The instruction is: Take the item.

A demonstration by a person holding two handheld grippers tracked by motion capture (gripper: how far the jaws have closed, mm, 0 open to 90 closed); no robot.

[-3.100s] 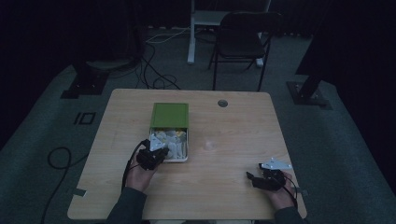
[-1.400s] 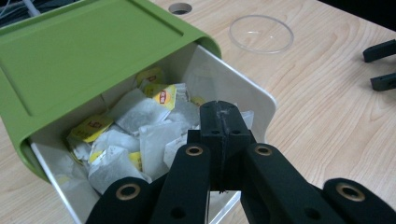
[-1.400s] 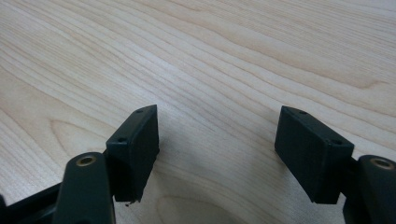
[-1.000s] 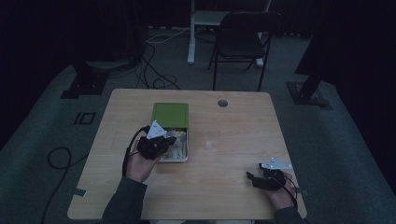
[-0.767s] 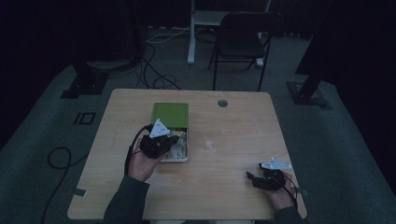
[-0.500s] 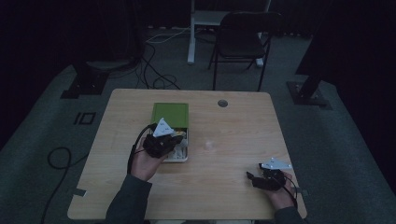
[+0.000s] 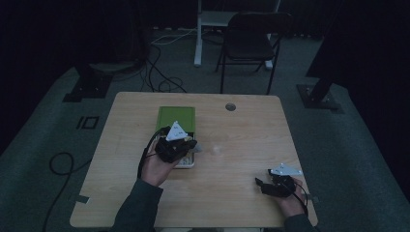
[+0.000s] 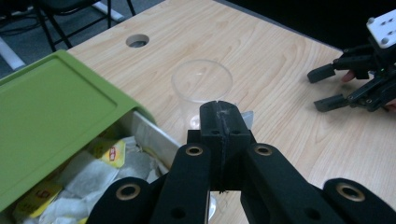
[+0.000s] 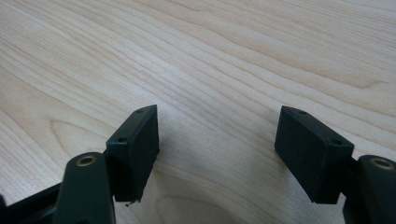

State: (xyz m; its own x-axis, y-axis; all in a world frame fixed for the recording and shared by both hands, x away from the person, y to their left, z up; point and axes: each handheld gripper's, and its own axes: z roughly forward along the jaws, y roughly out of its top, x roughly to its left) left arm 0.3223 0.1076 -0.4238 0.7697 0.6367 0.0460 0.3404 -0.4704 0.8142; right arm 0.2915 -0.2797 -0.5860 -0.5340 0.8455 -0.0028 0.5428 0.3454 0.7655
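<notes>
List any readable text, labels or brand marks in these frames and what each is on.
None can be read.
Tea bag packets in the green box: yellow tags with a red mark, too blurred to read.
Green box lid: plain, no print.
Table, left hand-held gripper, right hand-held gripper: no markings.
</notes>
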